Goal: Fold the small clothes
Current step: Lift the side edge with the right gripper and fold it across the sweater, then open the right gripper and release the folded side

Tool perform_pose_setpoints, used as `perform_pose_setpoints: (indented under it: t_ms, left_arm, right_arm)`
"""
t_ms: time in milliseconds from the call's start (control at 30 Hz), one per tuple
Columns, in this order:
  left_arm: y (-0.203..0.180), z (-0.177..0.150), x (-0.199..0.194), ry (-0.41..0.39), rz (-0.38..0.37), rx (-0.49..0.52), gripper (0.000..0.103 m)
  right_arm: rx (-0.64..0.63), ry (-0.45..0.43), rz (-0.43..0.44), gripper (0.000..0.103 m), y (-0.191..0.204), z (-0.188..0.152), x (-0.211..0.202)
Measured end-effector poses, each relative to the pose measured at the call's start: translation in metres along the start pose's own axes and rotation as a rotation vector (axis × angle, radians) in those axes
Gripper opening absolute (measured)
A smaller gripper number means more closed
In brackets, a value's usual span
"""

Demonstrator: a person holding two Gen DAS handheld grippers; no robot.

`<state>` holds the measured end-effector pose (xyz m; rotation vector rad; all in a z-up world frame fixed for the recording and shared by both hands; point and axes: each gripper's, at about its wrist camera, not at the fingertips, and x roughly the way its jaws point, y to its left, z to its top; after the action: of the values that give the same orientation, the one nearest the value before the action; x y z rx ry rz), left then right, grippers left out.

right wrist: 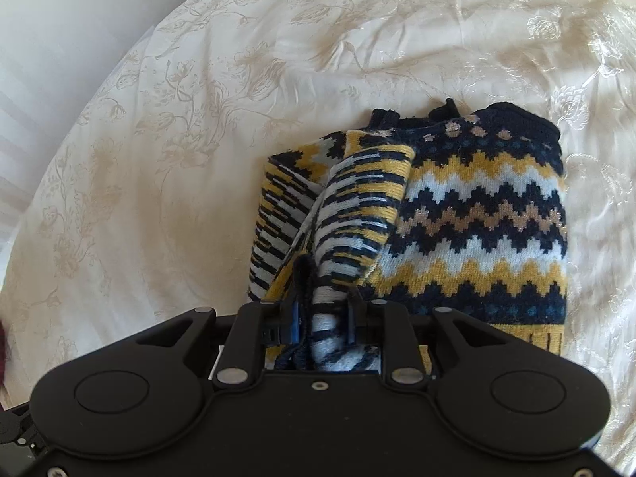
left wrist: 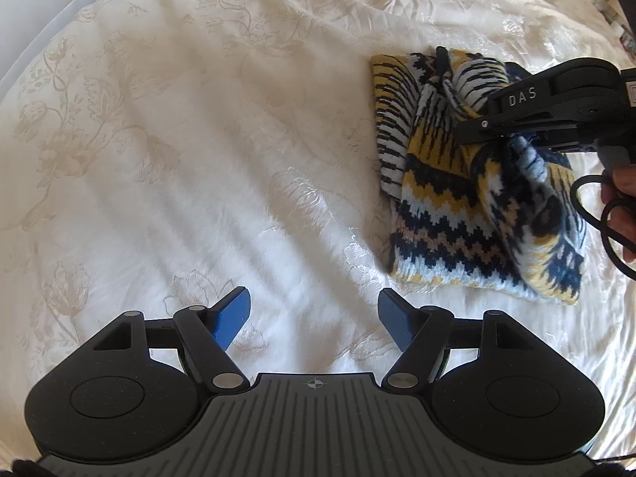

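Observation:
A small knitted sweater [left wrist: 449, 214] with navy, yellow, white and tan zigzags lies partly folded on the bed, at the right of the left wrist view. My right gripper [right wrist: 322, 310] is shut on a striped sleeve [right wrist: 357, 214] of it, with the fabric bunched between the blue pads and lifted over the sweater's body [right wrist: 477, 238]. In the left wrist view that gripper [left wrist: 516, 119] is the black tool over the garment, held by a hand [left wrist: 624, 198]. My left gripper [left wrist: 314, 318] hovers open above bare bedding, to the left of the sweater, holding nothing.
The cream bedspread [left wrist: 179, 139] with a floral pattern covers the whole surface, with soft creases. A white wall or board [right wrist: 59, 59] runs along the far left edge. Dark objects [left wrist: 626, 8] sit past the bed's upper right corner.

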<state>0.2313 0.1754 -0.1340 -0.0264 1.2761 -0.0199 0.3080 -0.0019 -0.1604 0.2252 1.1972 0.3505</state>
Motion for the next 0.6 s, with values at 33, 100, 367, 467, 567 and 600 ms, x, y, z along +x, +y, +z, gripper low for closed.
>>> perform_pose_setpoints:
  t_ms: [33, 100, 367, 467, 567, 600]
  left_arm:
    - [-0.002, 0.001, 0.001, 0.0, -0.001, 0.006, 0.07]
    - [-0.005, 0.003, 0.0, -0.003, -0.005, 0.017, 0.07]
    - [-0.017, 0.024, -0.008, -0.046, -0.03, 0.035, 0.07]
    - [-0.022, 0.036, -0.009, -0.06, -0.063, 0.027, 0.07]
    - [-0.029, 0.051, -0.005, -0.062, -0.093, 0.011, 0.07]
    - [-0.032, 0.057, -0.003, -0.064, -0.098, 0.011, 0.07]
  right_arm:
    - [0.009, -0.003, 0.036, 0.034, -0.001, 0.0, 0.0]
    - [0.039, -0.017, 0.134, 0.034, -0.003, -0.002, -0.003]
    - [0.097, -0.138, 0.182, 0.035, -0.027, -0.008, -0.048]
    - [0.064, -0.162, 0.117, 0.035, -0.039, -0.017, -0.065]
    - [-0.027, -0.152, 0.046, 0.035, -0.042, -0.034, -0.075]
    - [-0.06, -0.144, 0.031, 0.035, -0.039, -0.04, -0.076]
